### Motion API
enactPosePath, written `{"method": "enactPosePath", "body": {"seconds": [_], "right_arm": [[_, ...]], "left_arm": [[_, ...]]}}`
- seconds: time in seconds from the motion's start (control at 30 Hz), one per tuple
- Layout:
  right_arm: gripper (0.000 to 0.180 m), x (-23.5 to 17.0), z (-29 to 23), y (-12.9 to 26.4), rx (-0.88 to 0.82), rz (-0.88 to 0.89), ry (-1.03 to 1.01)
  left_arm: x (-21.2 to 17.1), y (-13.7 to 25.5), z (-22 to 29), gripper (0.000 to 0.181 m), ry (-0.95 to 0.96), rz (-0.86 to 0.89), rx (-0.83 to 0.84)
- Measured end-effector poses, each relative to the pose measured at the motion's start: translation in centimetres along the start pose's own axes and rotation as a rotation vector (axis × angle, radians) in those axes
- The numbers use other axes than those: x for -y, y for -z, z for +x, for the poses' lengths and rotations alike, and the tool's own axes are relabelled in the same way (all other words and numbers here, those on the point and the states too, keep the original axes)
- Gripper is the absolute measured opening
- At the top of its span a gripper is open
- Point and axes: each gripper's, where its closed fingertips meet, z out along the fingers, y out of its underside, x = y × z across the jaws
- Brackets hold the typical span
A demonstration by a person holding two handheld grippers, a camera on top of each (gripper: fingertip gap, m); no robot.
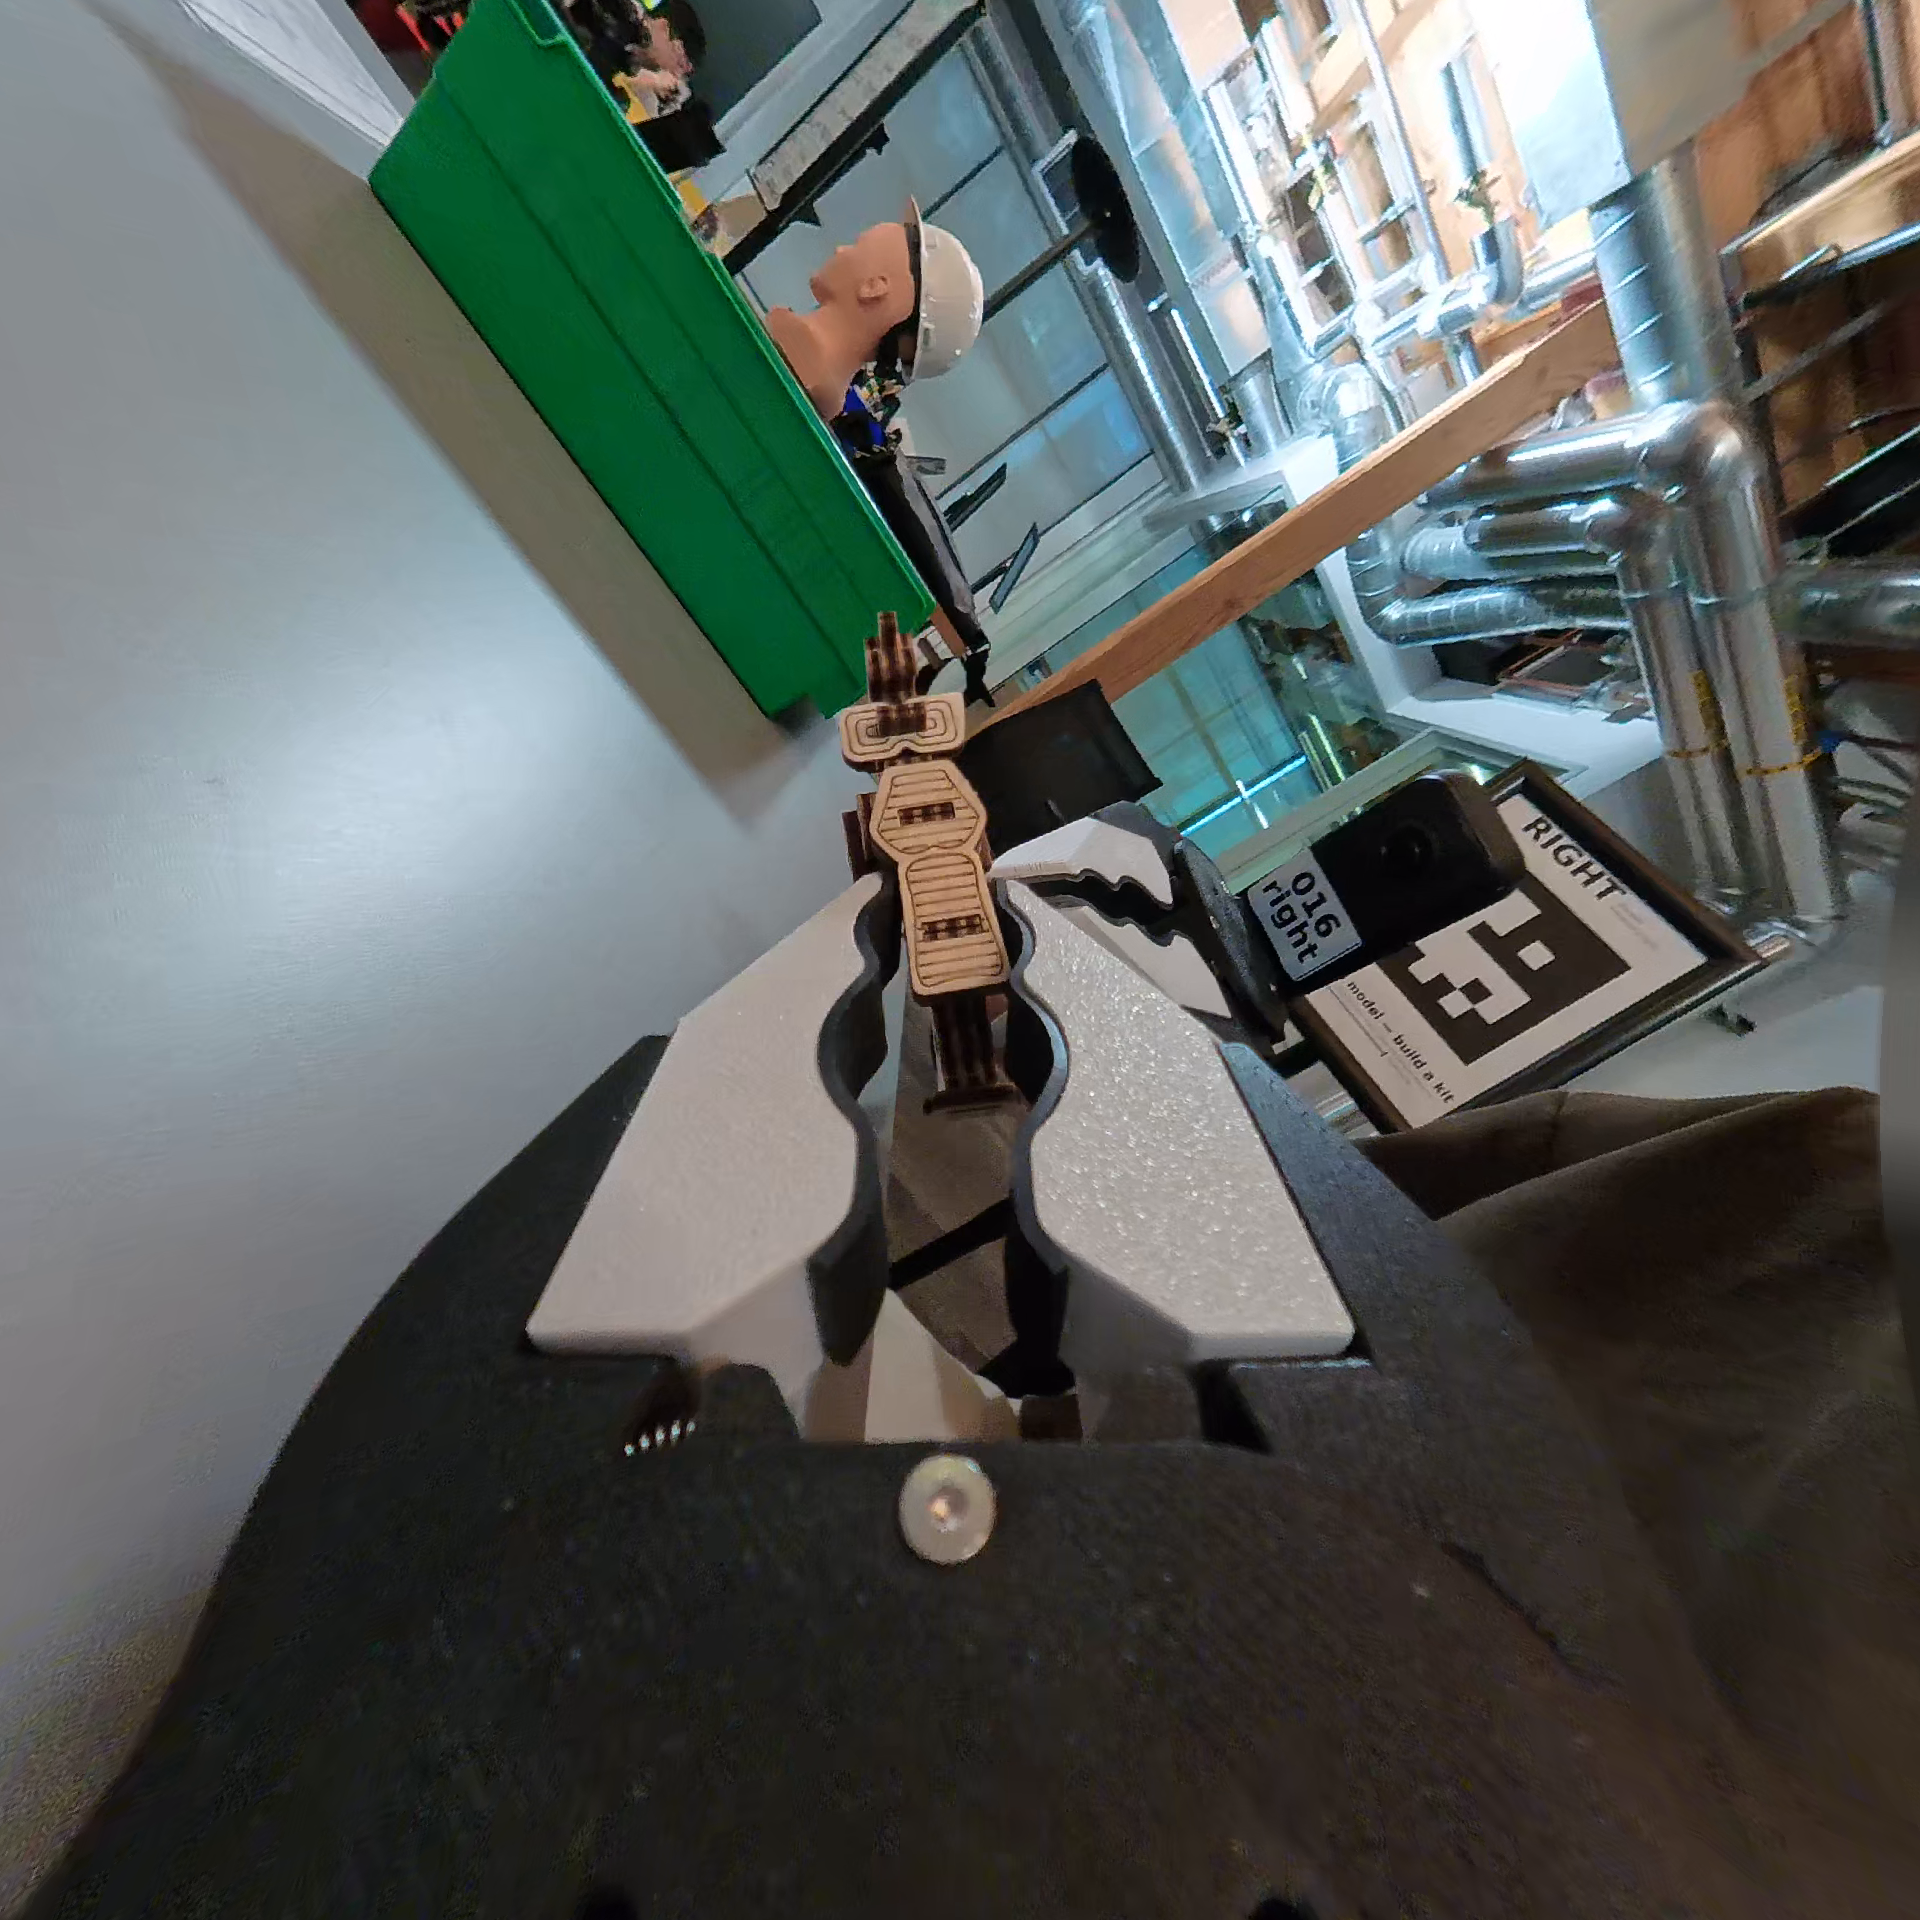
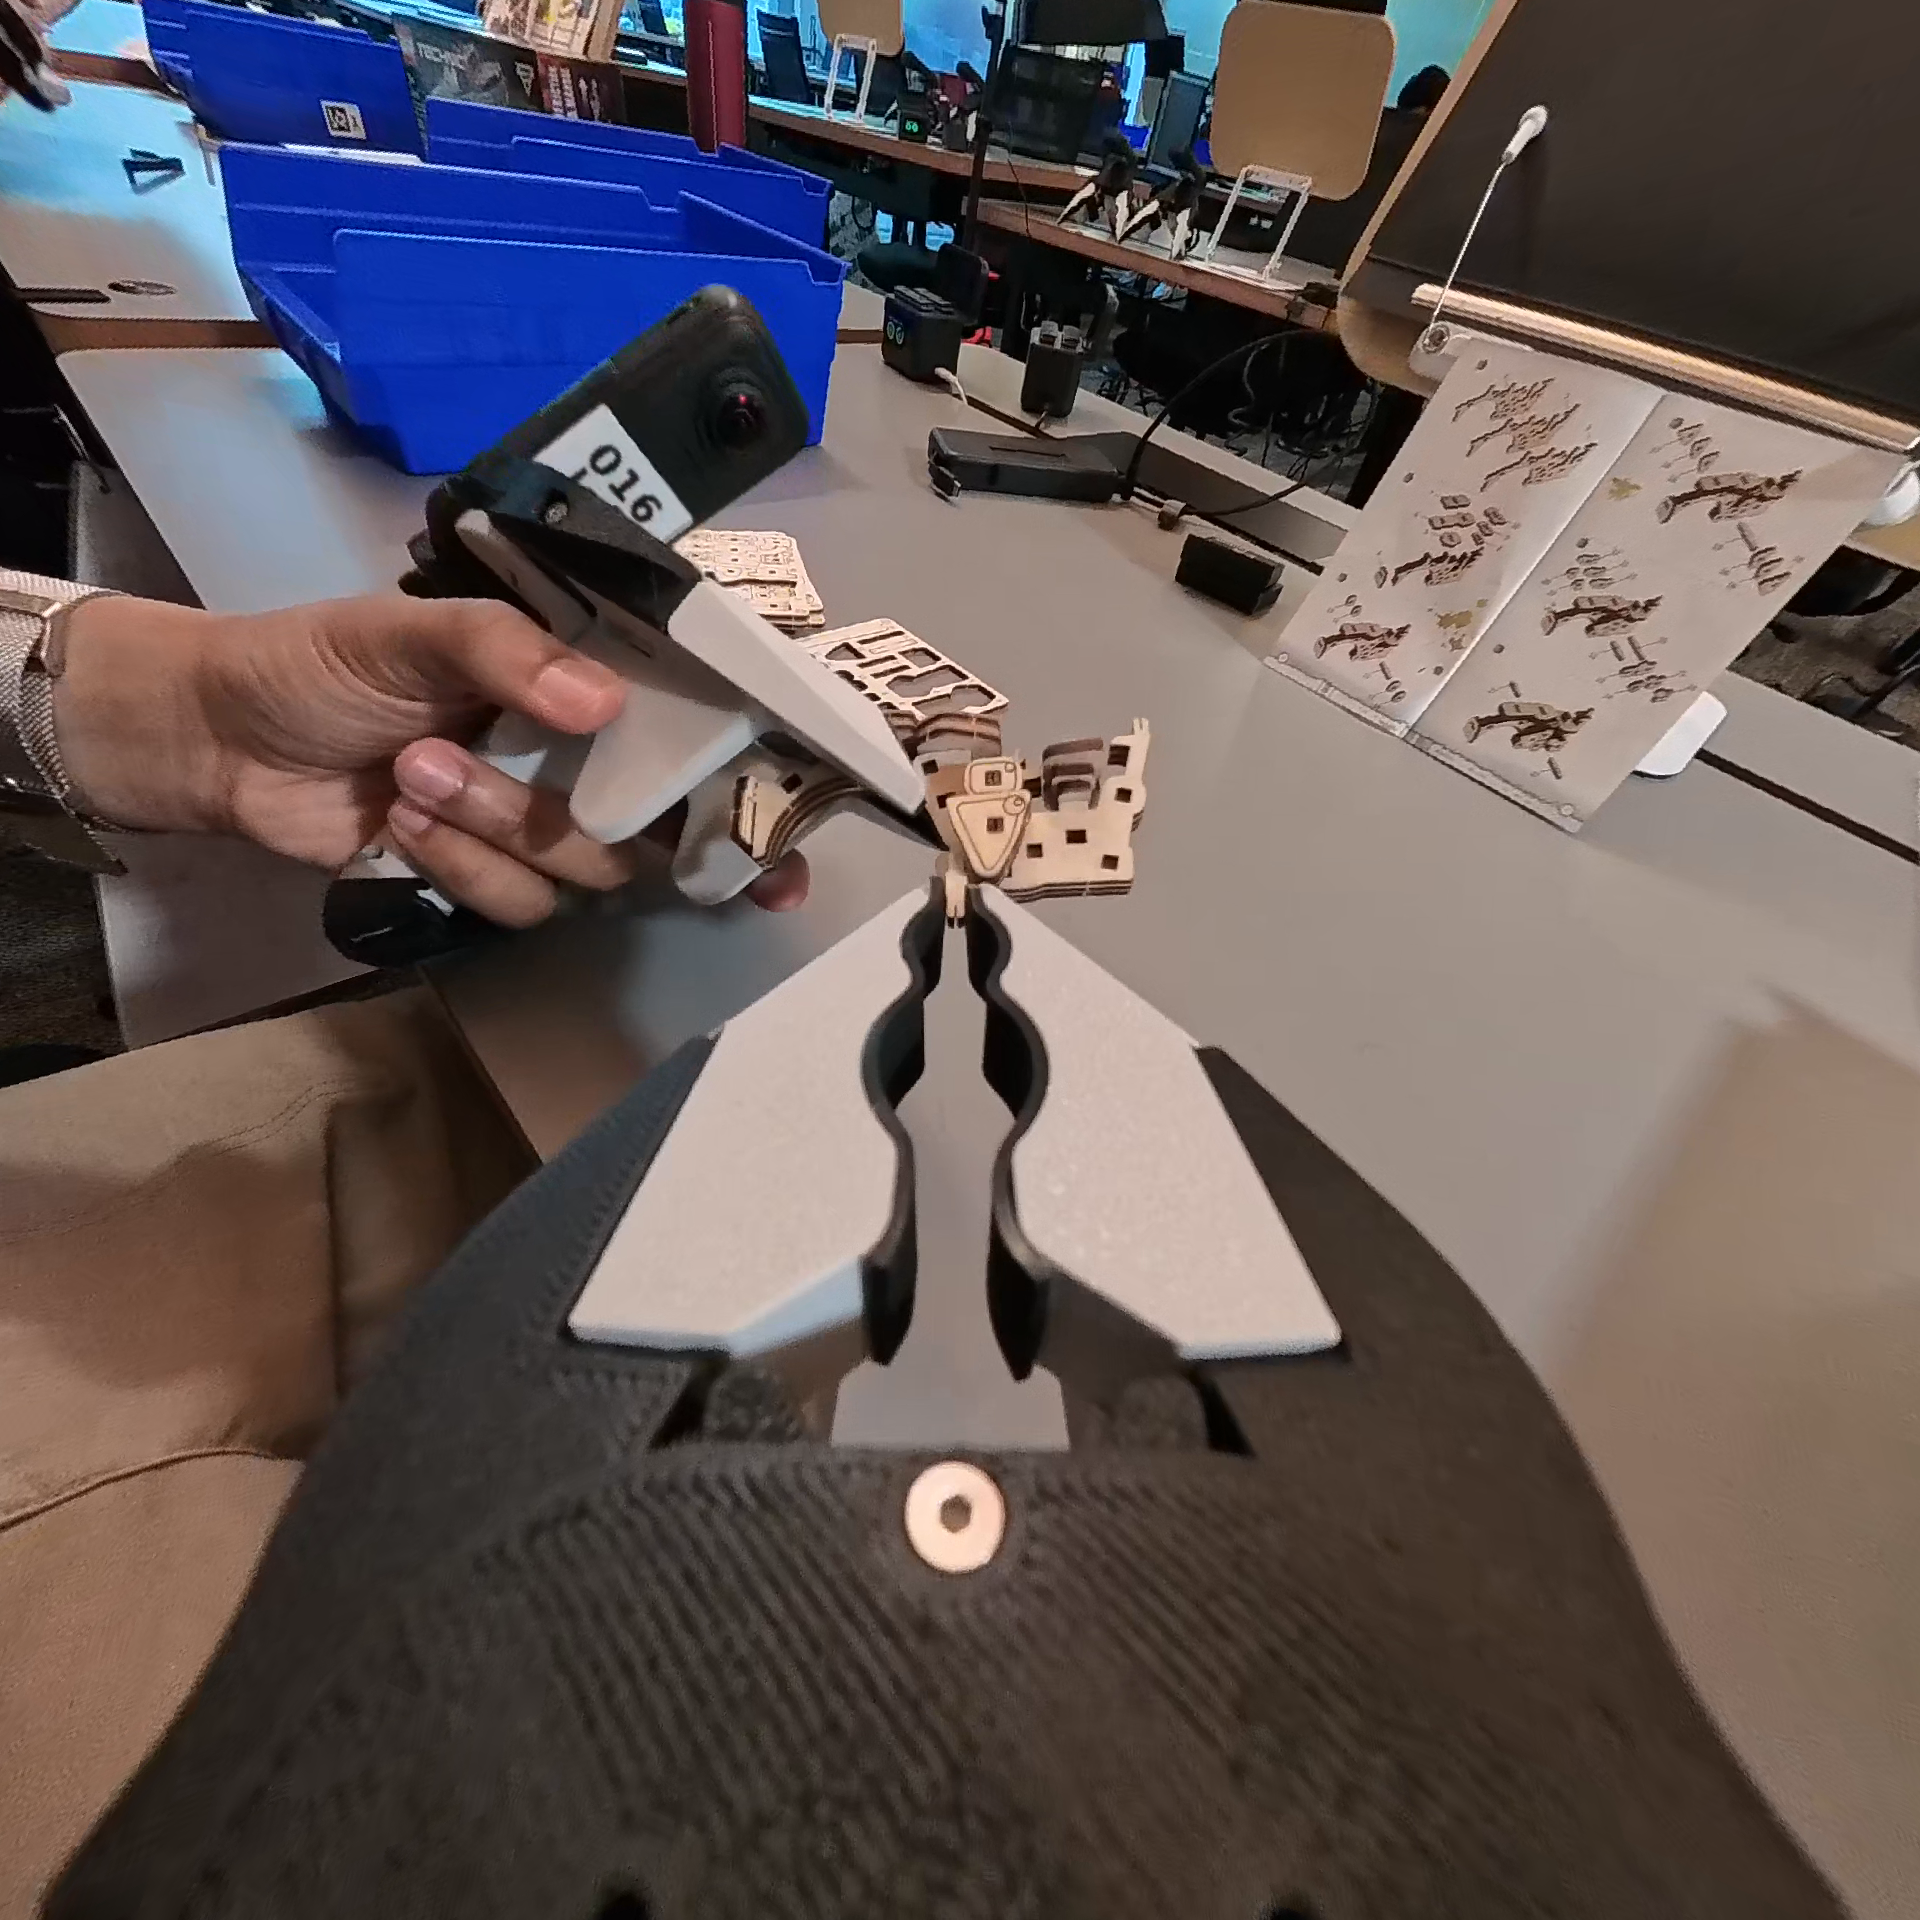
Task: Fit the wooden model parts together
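Note:
In the left wrist view, my left gripper [image 1: 945,920] is shut on a layered wooden model [image 1: 935,842] that sticks out past the fingertips, held in the air. The right gripper's fingers [image 1: 1070,857] touch the model from the right. In the right wrist view, my right gripper [image 2: 954,909] is shut on a small wooden part [image 2: 982,836] with an engraved panel, held by its peg against the side of the model [image 2: 1086,821]. The left gripper [image 2: 904,800], held by a hand [image 2: 364,717], grips the model from the left.
Wooden part sheets [image 2: 904,681] lie on the grey table [image 2: 1351,987] behind the model. Blue bins [image 2: 520,301] stand at the back left, an instruction sheet [image 2: 1558,582] at the right, black devices [image 2: 1029,462] beyond. A green bin [image 1: 644,343] and a framed marker sign [image 1: 1507,956] show. Only a small space, under 4 cm, lies between the two pairs of fingers.

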Motion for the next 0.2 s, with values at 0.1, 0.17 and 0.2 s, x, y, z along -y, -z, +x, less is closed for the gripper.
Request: {"method": "enactPosePath", "body": {"seconds": [0.1, 0.17, 0.2], "right_arm": [[0.002, -0.04, -0.01, 0.00, 0.000, -0.002, 0.000], [0.002, -0.07, -0.01, 0.00, 0.000, -0.004, -0.001], [0.002, -0.08, -0.01, -0.01, 0.000, -0.005, 0.000]], "left_arm": [[-0.03, -0.01, -0.01, 0.014, -0.023, -0.003, 0.011], [-0.04, -0.02, -0.05, 0.013, -0.032, -0.004, 0.017], [-0.03, -0.03, -0.09, 0.013, -0.036, -0.004, 0.021]]}}
